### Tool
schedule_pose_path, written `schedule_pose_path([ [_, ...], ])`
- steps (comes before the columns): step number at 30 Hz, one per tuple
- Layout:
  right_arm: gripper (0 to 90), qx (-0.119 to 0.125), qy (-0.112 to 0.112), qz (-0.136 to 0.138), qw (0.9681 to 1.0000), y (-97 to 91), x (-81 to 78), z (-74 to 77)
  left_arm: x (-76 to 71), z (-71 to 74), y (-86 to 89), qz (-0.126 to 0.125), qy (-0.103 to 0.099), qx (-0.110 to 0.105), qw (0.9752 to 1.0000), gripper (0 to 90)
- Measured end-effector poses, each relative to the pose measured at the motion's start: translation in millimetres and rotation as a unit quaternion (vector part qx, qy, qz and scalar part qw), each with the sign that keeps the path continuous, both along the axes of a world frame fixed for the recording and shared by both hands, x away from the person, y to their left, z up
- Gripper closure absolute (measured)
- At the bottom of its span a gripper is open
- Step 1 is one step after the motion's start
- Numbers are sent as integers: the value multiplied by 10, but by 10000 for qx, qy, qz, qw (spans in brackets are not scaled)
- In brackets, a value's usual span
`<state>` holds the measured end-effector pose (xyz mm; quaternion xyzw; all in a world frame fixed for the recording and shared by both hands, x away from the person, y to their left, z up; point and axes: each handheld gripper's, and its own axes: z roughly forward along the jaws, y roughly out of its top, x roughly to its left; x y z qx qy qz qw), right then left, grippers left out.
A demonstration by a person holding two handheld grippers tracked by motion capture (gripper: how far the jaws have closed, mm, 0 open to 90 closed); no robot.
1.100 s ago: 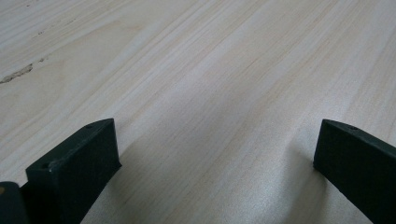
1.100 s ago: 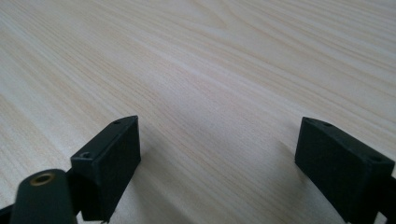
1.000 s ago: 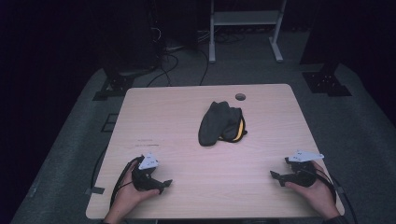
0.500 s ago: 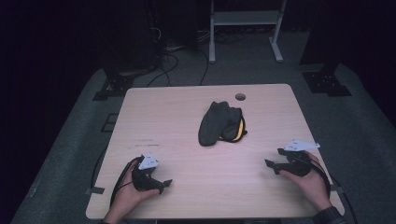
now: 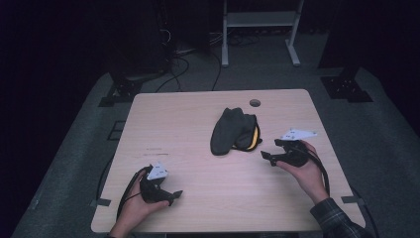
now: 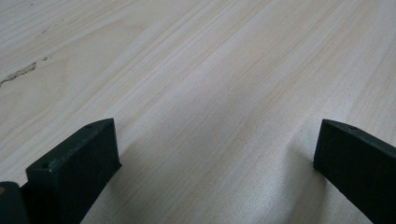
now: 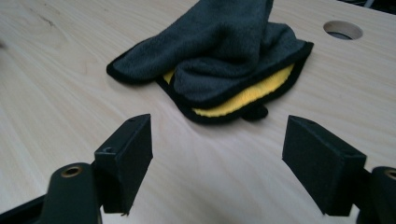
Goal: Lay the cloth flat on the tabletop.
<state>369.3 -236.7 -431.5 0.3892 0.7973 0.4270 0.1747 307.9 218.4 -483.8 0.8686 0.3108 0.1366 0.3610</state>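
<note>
1. Grey/yellow microfibre cloth [image 5: 235, 131] lies bunched mid-table [image 5: 198, 198], near cable hole [image 5: 255, 102].
2. R gripper [image 5: 267, 157] just beside cloth, jaws wide after brief wobble, nothing betw. them.
3. L gripper [image 5: 174, 195] at near edge, jaws wide, empty.

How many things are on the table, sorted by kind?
Cloths: 1, a dark grey and yellow cloth
Claws held by hands: 2, the left claw and the right claw
Total: 3
</note>
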Motion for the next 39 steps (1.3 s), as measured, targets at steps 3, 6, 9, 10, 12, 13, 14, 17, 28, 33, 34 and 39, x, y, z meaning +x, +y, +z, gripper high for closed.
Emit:
schedule_pose_path([
  [3, 218, 30, 4, -9, 10000, 100, 168, 40, 0, 0, 0, 9, -1, 2, 10000, 0],
  [6, 220, 72, -23, -26, 10000, 138, 241, 49, 0, -2, 0, 13, -10, -5, 10000, 0],
  [9, 217, 104, 19, -16, 9999, 207, 368, 59, 0, -2, 0, 14, -10, -6, 10000, 0],
  [10, 217, 138, 9, -37, 9999, 233, 415, 61, 0, -2, -1, 15, -9, -11, 10000, 0],
  [12, 212, 165, -9, -34, 9999, 293, 521, 59, 1, -2, 0, 13, -9, -6, 10000, 0],
  [13, 217, 219, -6, -42, 9998, 316, 555, 60, 0, -2, 0, 13, -9, -7, 10000, 0],
  [14, 212, 246, 11, -27, 9997, 350, 606, 58, 0, -2, -1, 15, -9, -10, 10000, 0],
  [17, 211, 282, 16, -20, 9996, 425, 706, 60, 1, -2, 0, 26, -9, -11, 10000, 0],
  [28, 231, 140, 120, -105, 9998, 681, 1061, -41, 1, -2, 0, 25, -9, -7, 10000, 0],
  [33, 298, 113, 257, -316, 9991, 701, 1180, -163, 1, -2, 0, 26, -9, -8, 10000, 0],
  [34, 376, 116, 307, -292, 9990, 692, 1191, -189, 0, -2, 0, 28, -9, -11, 10000, 0],
  [39, 730, 168, 439, -2, 9989, 679, 1162, -197, 0, -2, 0, 28, -10, -11, 10000, 0],
])
